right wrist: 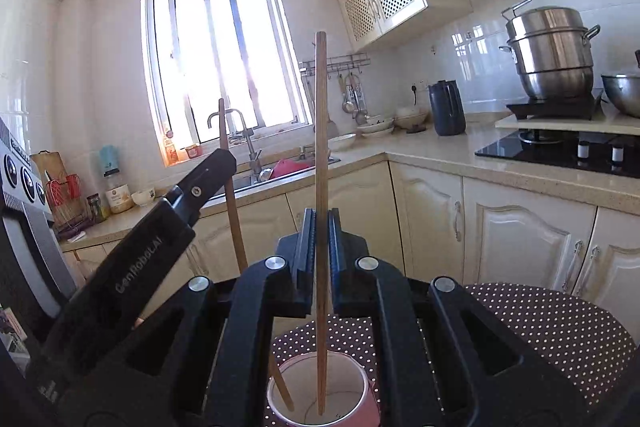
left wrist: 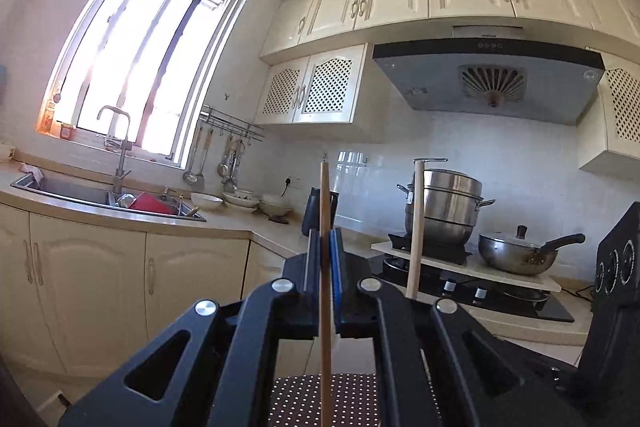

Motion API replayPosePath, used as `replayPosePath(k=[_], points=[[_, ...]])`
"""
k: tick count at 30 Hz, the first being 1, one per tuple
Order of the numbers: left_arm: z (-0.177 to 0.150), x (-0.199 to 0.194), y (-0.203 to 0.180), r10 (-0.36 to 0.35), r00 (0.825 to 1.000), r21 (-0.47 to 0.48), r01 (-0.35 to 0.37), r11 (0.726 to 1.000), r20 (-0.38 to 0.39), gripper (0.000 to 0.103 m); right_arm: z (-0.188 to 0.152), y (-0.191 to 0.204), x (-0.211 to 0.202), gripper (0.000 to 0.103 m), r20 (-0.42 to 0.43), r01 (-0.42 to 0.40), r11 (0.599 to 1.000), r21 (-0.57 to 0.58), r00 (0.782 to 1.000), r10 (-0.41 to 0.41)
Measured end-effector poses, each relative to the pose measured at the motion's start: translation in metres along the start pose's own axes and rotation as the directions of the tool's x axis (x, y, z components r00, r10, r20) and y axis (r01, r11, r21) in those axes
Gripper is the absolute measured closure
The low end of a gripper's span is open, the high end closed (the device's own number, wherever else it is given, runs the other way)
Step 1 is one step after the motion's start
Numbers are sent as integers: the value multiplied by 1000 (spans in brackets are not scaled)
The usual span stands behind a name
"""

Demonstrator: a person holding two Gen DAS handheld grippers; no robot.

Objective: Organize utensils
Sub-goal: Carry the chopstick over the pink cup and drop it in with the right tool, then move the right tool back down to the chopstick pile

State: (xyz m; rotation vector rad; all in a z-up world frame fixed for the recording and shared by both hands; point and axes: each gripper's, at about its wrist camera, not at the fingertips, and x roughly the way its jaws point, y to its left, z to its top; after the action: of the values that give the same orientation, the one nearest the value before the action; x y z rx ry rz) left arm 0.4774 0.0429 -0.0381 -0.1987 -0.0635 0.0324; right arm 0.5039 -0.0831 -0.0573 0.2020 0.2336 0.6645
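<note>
My left gripper (left wrist: pixel 329 247) is shut on an upright wooden chopstick (left wrist: pixel 325 307). A second chopstick (left wrist: pixel 415 231) stands to its right, held by my right gripper. In the right wrist view my right gripper (right wrist: pixel 321 231) is shut on that chopstick (right wrist: pixel 320 131), whose lower end is inside a pink paper cup (right wrist: pixel 362 411) on a dotted brown stool (right wrist: pixel 560 331). The left gripper (right wrist: pixel 218 167) shows at left, holding the other chopstick (right wrist: pixel 232 211), whose lower end is also in the cup.
The dotted stool (left wrist: pixel 352 399) is below both grippers. A beige counter (right wrist: pixel 432 147) runs behind with a sink (left wrist: pixel 80 193), bowls (left wrist: pixel 240 201), a dark kettle (right wrist: pixel 447 109), a steamer pot (right wrist: pixel 550 55) and a pan (left wrist: pixel 516 253) on the stove.
</note>
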Motion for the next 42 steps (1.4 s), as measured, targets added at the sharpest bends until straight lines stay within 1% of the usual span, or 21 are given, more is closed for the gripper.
replayPosePath(k=[3,4,7,8,11,17,22,23,24,25,27,31,33,34,35,37,40,42], points=[[-15,2,3,9,1000,10,-9,1000,-29,98,-10,-3,2,96,-13,4,1000,-11,1000,-4],[-18,3,4,6,999,11,-5,1000,-54,98,-14,-4,1,96,-20,8,1000,-15,1000,-9],[-26,1,8,-2,996,12,3,1000,-92,98,-26,-5,-3,96,-43,8,1000,-24,999,-9],[-29,1,9,-12,993,13,13,1000,-121,98,-29,-6,-7,96,-45,16,999,-30,999,-17],[-37,-6,10,-26,987,35,32,999,-161,98,-38,-6,-15,96,-54,28,999,-25,998,-29],[-48,-23,16,-32,976,63,46,997,-218,97,-53,-1,-29,96,-69,54,998,-42,996,-57],[-54,-34,19,-42,961,79,66,995,-274,96,-66,1,-34,96,-100,53,998,-15,993,-55],[-55,-37,19,-43,958,83,70,994,-285,88,-68,3,-34,96,-109,52,999,-16,993,-53],[-55,-39,19,-41,955,88,70,994,-293,71,-70,5,-35,96,-110,55,998,-17,992,-57],[-56,-43,20,-32,956,96,63,993,-290,67,-71,7,-35,96,-114,60,998,-20,992,-61],[-55,-48,21,-23,957,108,57,992,-288,66,-74,9,-37,96,-119,67,998,-13,991,-68],[-53,-55,24,-15,950,114,54,992,-313,63,-73,12,-42,95,-125,85,996,-3,989,-84],[-51,-58,24,-14,948,114,53,992,-319,58,-73,14,-47,84,-119,92,996,1,989,-91],[-50,-61,25,-12,948,114,51,992,-318,58,-73,16,-50,68,-110,100,995,3,989,-99],[-49,-64,26,1,949,114,36,993,-314,57,-73,17,-54,60,-97,111,994,7,989,-110],[-46,-68,30,-2,946,98,36,995,-325,53,-71,19,-59,58,-90,109,994,10,990,-108],[-42,-75,31,-2,945,91,33,995,-327,52,-68,23,-66,58,-88,118,993,2,989,-117],[-39,-83,31,-1,946,99,35,994,-324,48,-66,28,-73,54,-83,124,992,-4,989,-124]])
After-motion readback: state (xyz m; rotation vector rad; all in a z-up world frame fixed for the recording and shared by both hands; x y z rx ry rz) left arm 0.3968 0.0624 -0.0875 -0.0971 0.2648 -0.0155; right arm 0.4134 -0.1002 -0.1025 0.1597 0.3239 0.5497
